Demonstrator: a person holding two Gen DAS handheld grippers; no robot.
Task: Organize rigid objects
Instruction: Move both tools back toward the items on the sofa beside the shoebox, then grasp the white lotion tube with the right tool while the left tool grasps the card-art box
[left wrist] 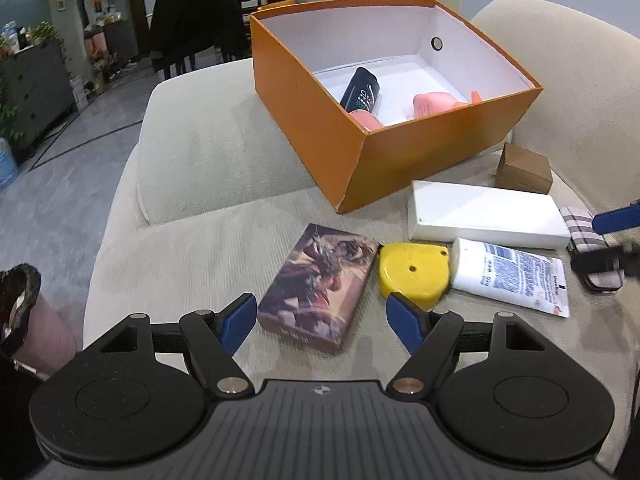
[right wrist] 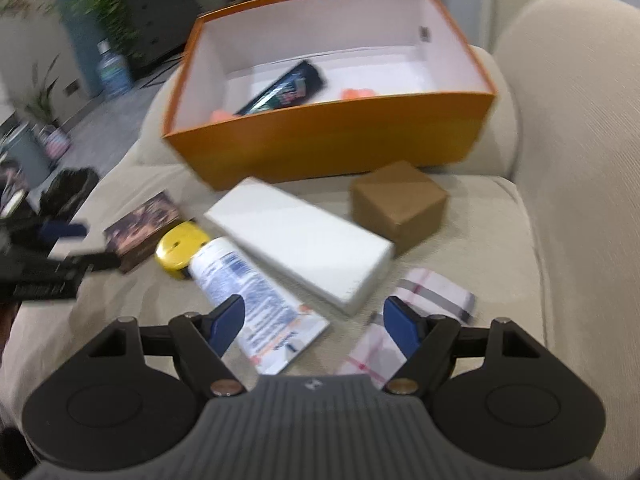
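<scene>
Your left gripper (left wrist: 321,322), wide and empty, frames the picture-printed card box (left wrist: 318,290) at lower centre; right gripper (right wrist: 313,322) likewise empty. Orange cardboard box (left wrist: 312,120), upper centre: one dark tube (left wrist: 360,90), pink items. Five pieces remain out.

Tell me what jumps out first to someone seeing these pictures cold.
The open orange box dominates, sitting at the back of the beige sofa seat with a dark bottle and pink items inside. In front of it lies a row of loose things: a picture-printed box, a yellow tape measure, a white tube and a long white box.
</scene>
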